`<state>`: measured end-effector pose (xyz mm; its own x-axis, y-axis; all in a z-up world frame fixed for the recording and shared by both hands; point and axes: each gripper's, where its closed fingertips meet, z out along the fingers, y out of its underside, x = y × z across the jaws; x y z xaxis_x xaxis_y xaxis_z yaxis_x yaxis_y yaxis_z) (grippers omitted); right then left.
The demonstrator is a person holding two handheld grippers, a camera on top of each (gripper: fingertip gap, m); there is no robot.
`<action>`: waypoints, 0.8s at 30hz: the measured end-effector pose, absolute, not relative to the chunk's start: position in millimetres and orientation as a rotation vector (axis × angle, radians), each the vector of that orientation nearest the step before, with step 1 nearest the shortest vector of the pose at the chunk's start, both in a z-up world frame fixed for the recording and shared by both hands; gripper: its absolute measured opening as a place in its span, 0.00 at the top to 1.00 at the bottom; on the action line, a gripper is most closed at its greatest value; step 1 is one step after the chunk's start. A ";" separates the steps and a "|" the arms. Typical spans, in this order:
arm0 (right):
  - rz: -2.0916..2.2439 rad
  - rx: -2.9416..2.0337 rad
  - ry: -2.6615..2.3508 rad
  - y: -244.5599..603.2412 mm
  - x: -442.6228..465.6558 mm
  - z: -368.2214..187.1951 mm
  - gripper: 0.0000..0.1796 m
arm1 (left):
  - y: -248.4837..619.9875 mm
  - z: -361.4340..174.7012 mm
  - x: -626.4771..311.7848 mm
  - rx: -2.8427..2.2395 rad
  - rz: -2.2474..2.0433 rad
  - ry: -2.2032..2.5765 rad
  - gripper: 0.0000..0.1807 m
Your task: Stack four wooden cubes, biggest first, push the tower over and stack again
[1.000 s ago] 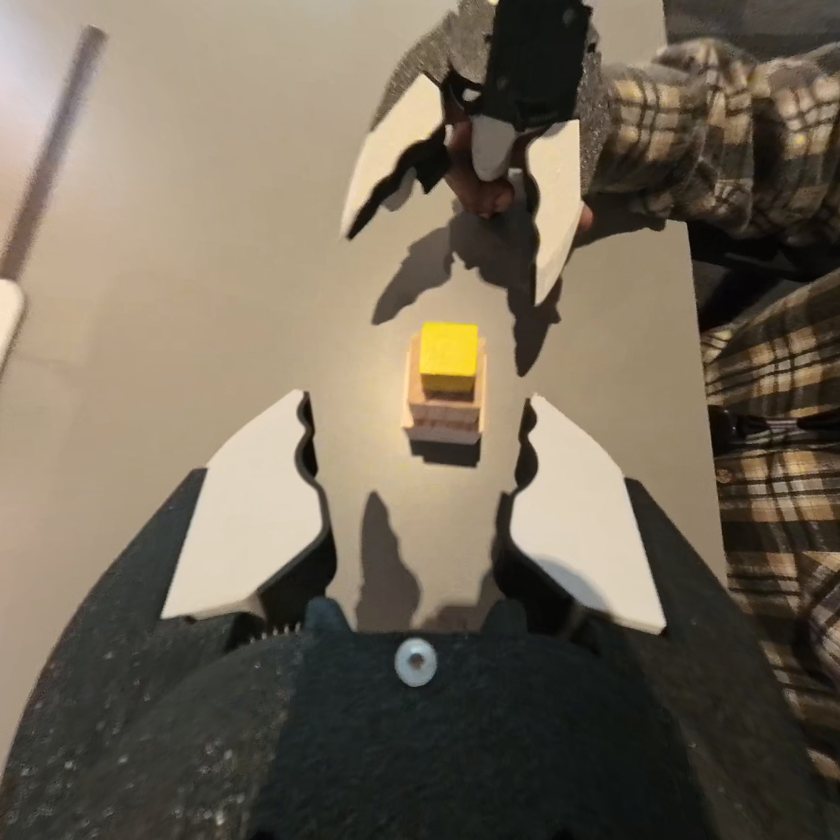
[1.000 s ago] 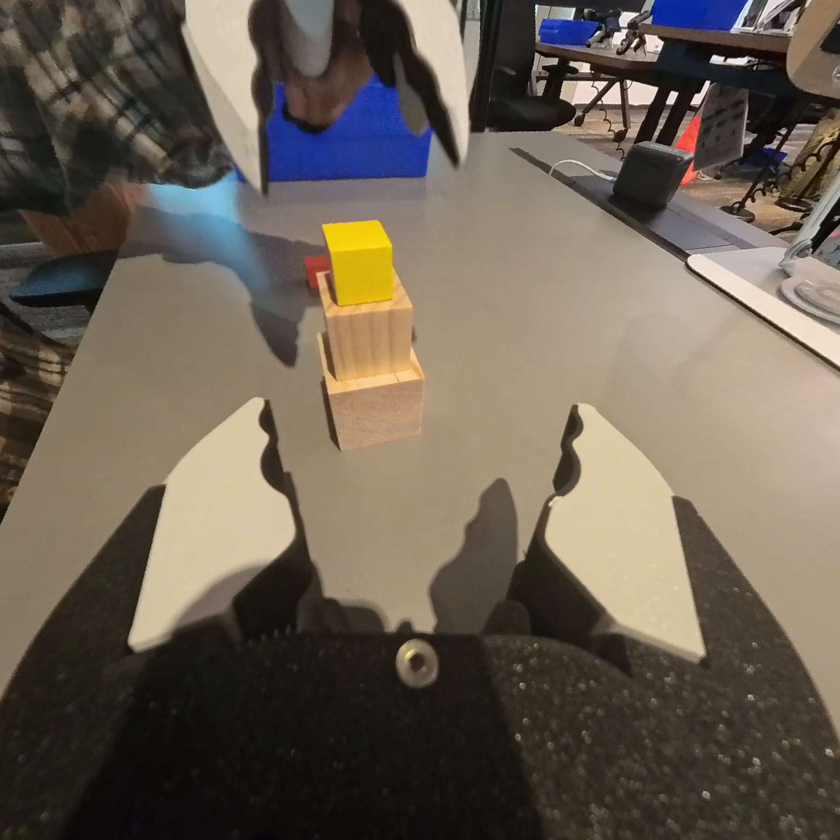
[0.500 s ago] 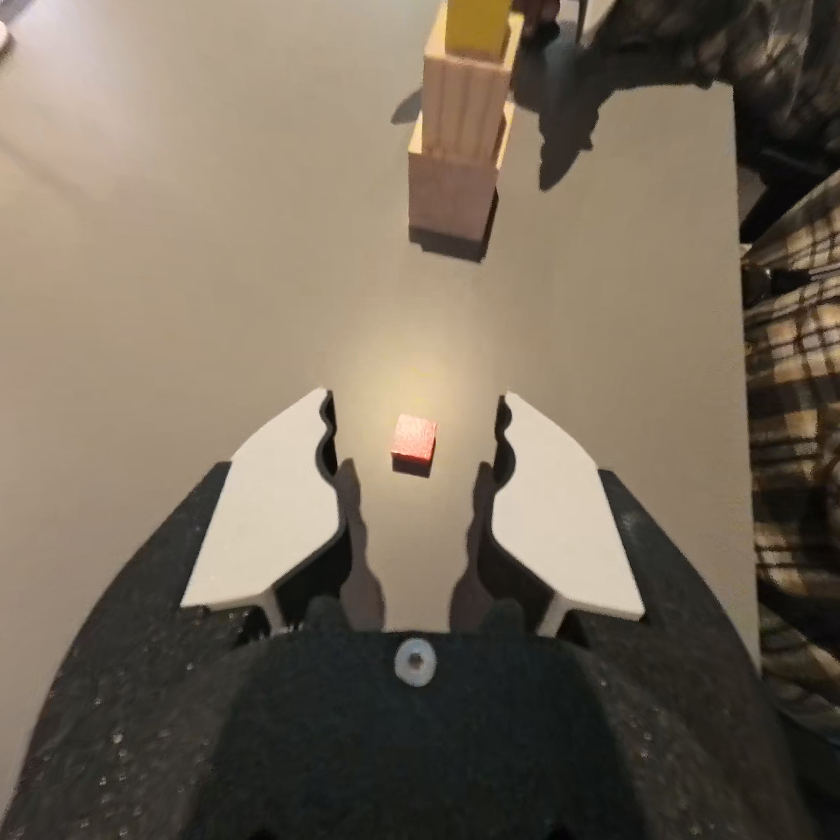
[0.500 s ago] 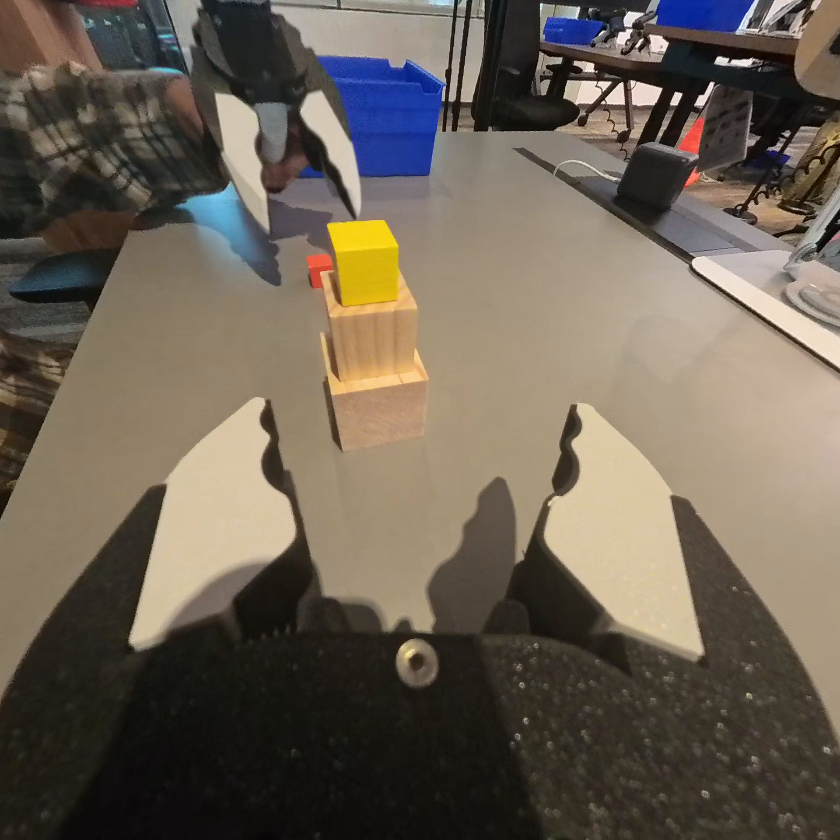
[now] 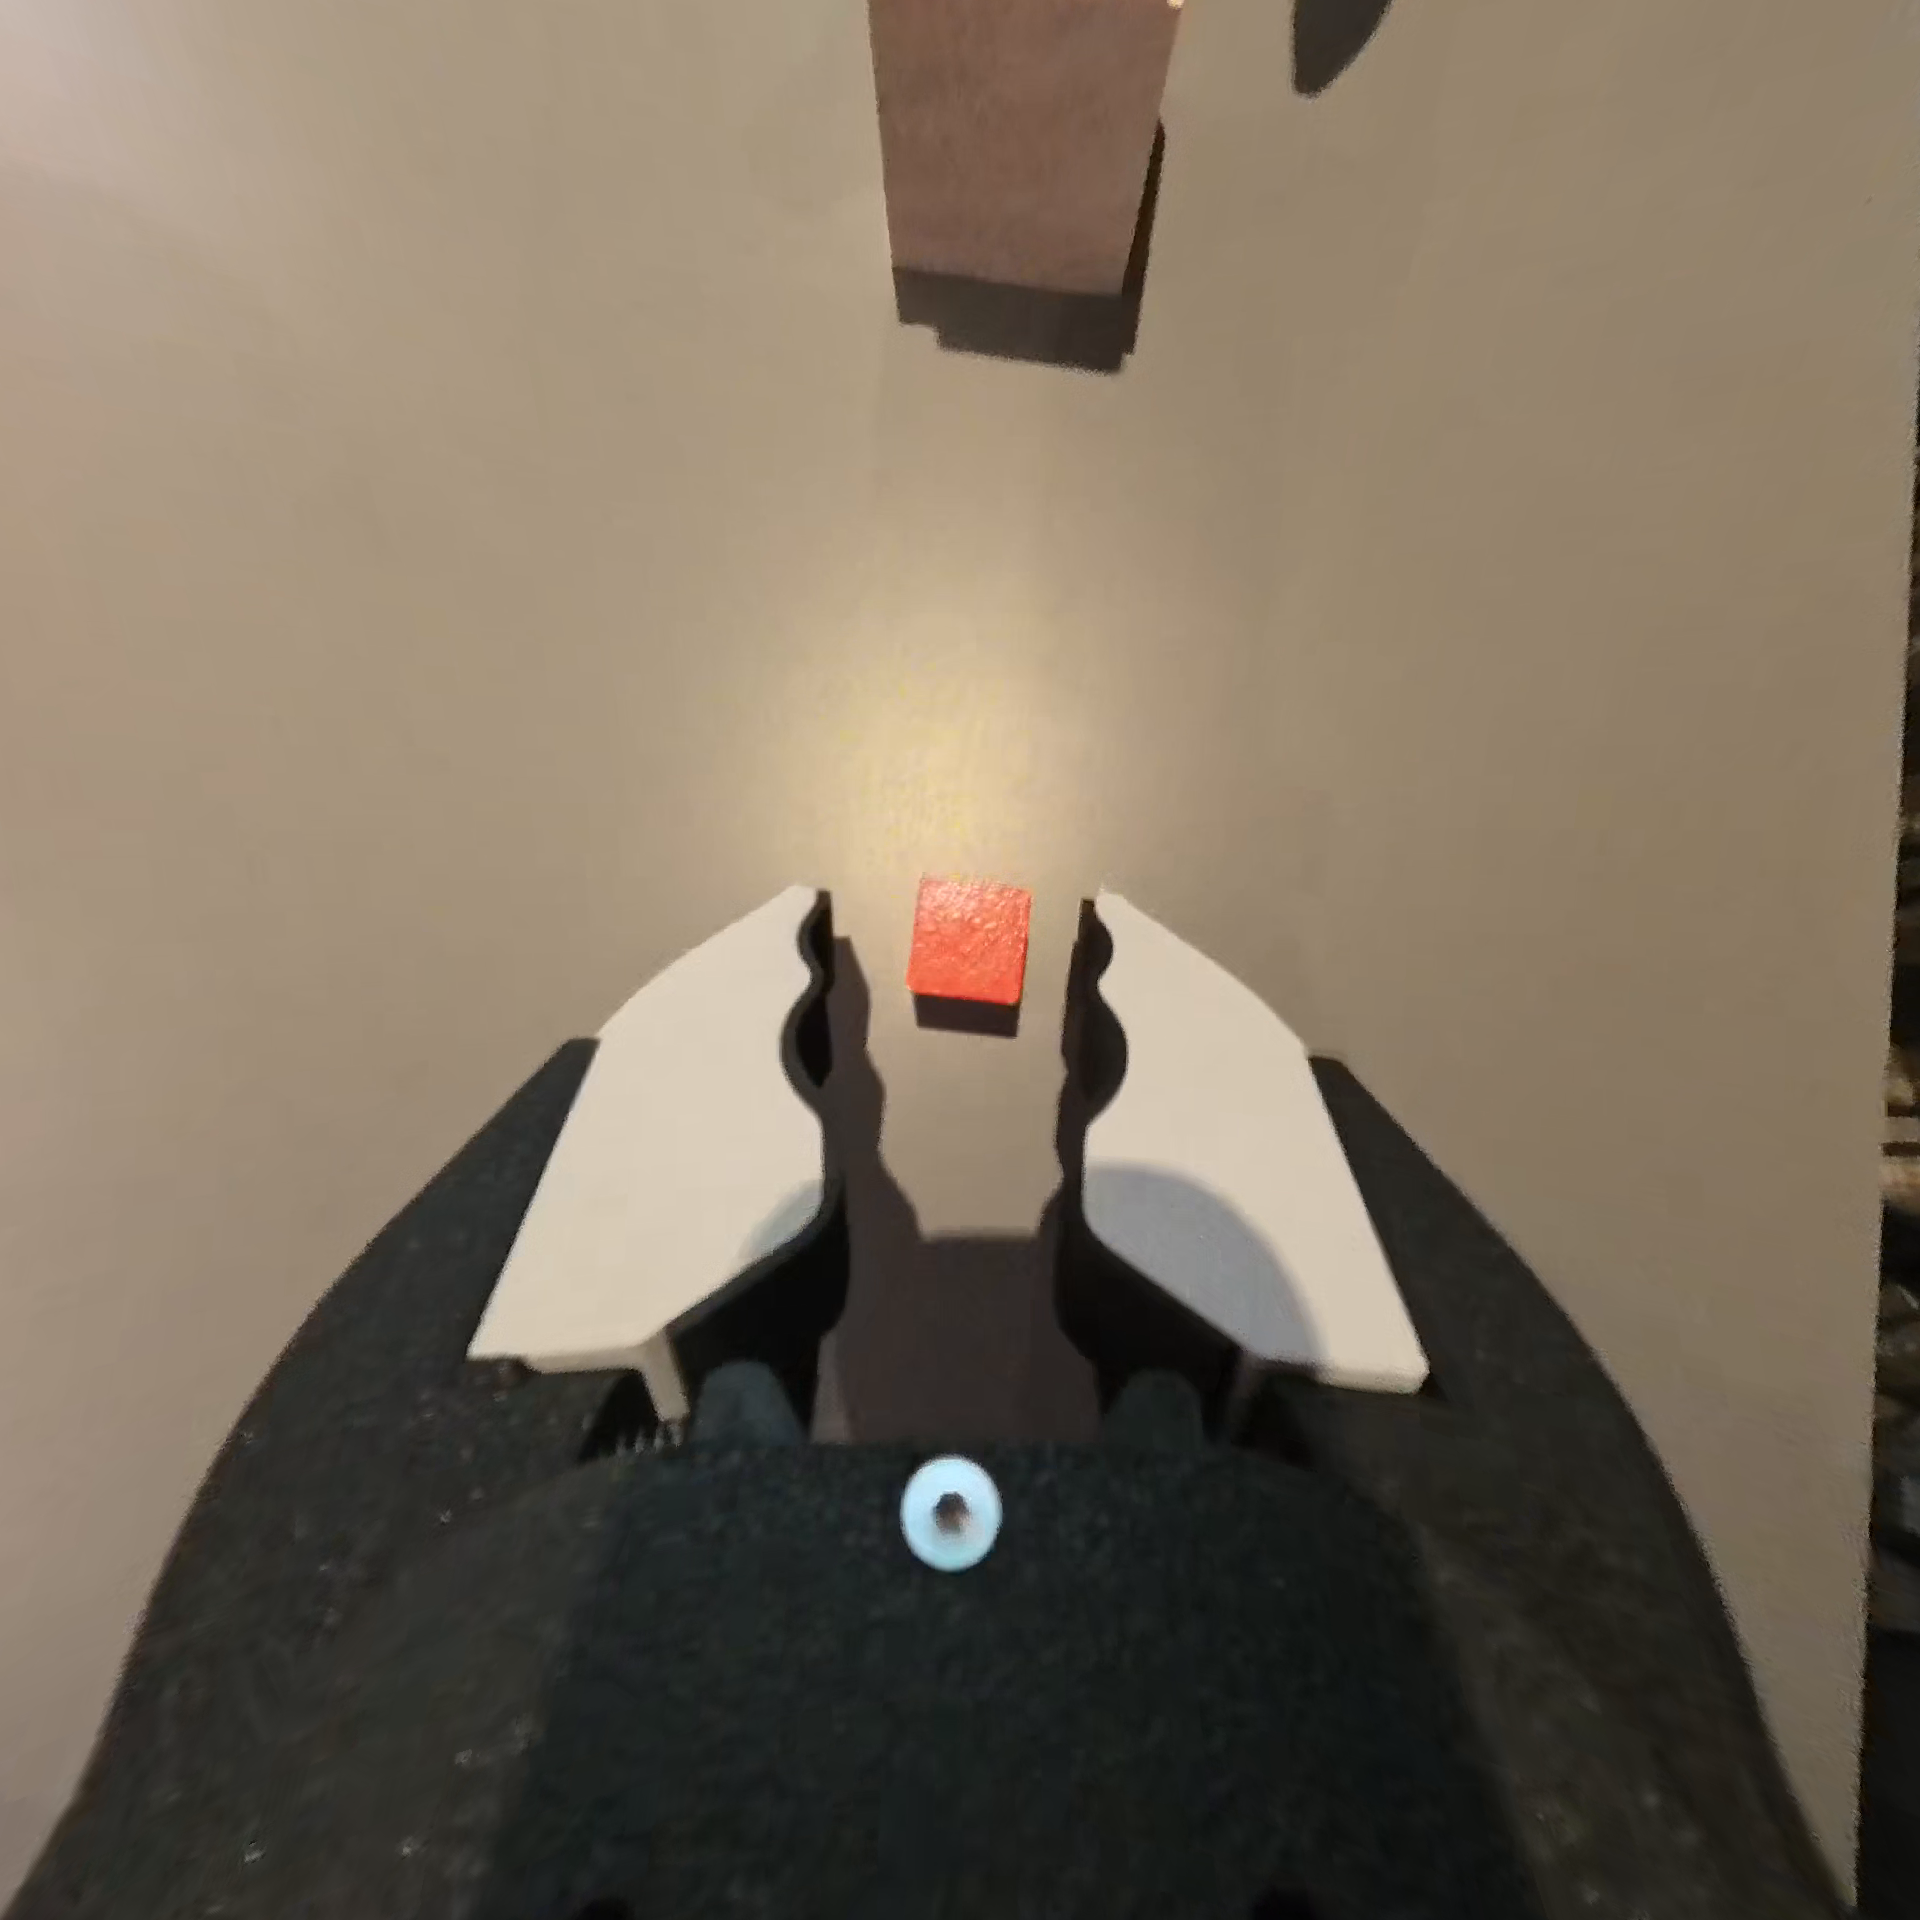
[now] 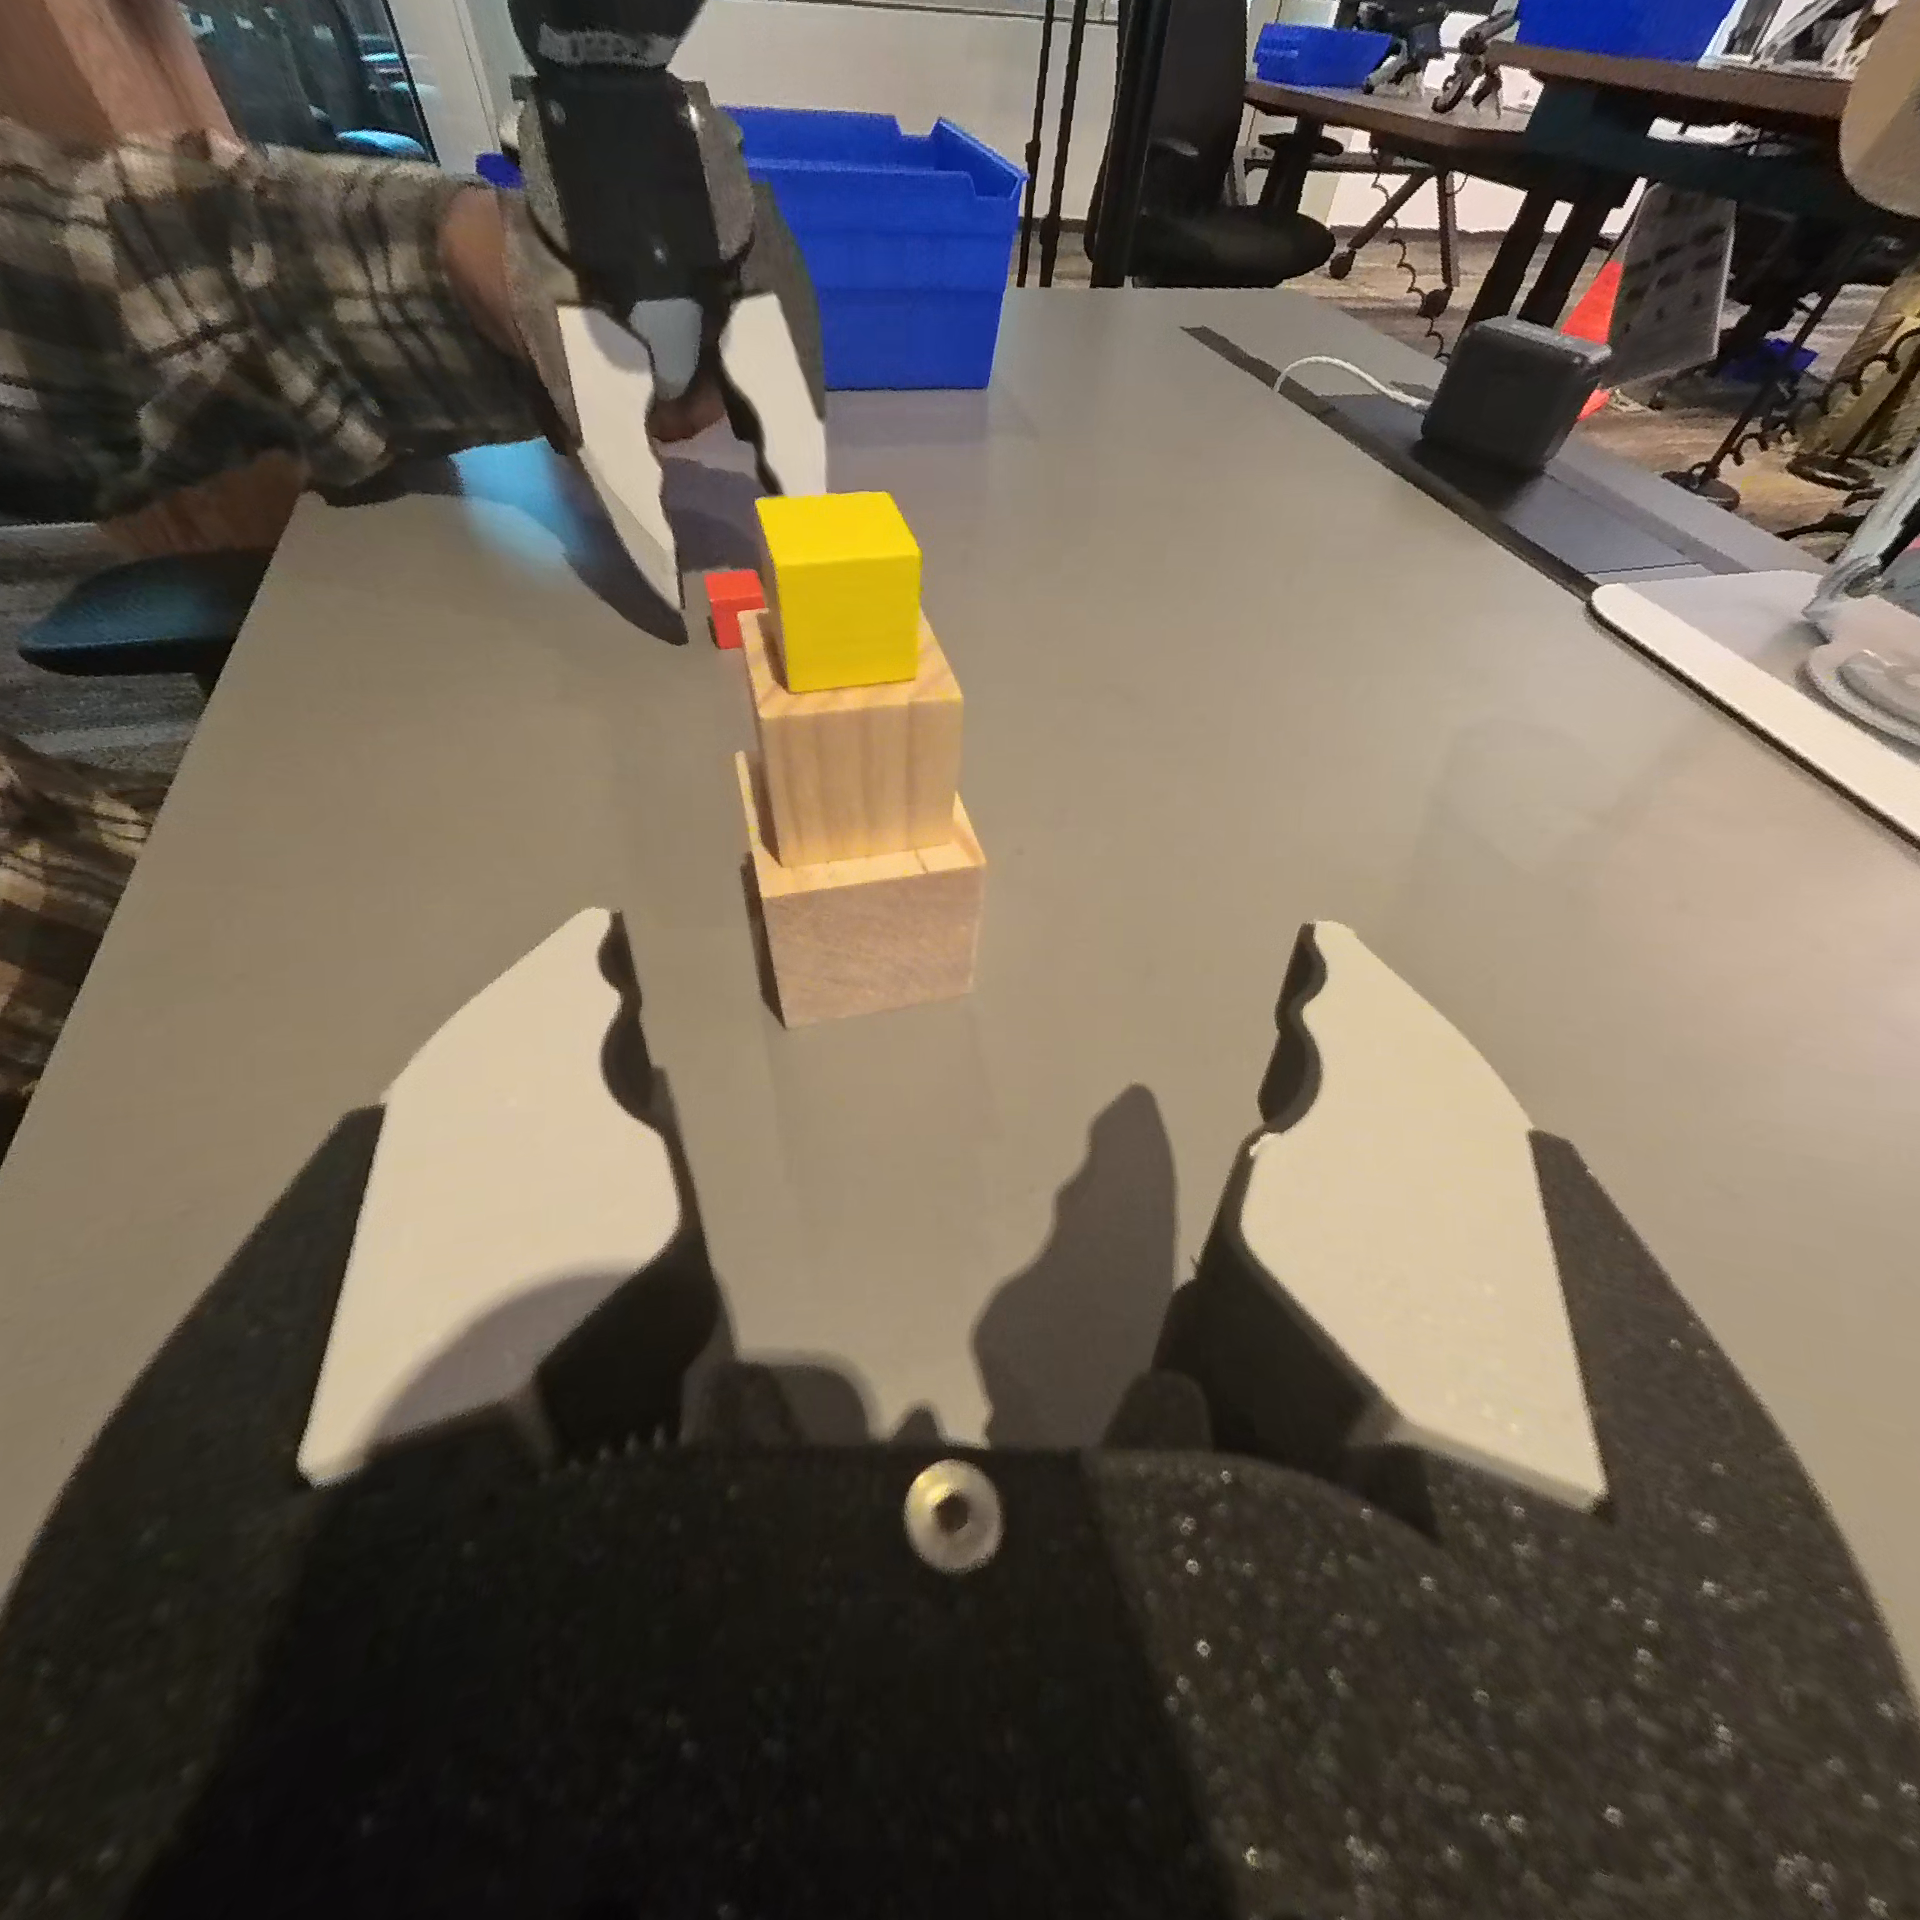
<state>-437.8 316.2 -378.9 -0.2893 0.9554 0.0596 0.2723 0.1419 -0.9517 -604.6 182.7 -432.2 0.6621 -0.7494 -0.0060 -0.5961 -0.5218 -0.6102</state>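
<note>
Three cubes stand stacked; the fourth, the red cube [image 5: 968, 940], lies on the grey table [image 5: 416, 623] between the spread fingers of the left gripper [image 5: 956, 914], not yet pinched. I'd close squarely on its flat painted sides, lifting straight. Rightward, the right gripper [image 6: 956, 935] gapes empty before the rough-grained wooden tower [image 6: 862, 831] with its glossy yellow cube [image 6: 840, 590]

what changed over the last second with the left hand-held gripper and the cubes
The left hand-held gripper dropped from above the tower to the table behind it and now straddles the red cube, jaws narrower but not yet touching it. Unchanged: the yellow cube tops the two plain wooden cubes, and the right hand-held gripper waits open.
</note>
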 end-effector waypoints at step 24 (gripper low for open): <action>1.176 -1.196 -1.693 315.4 -438.7 -379.8 0.37 | 209.7 -385.6 -585.6 -2.350 -0.265 0.980 0.88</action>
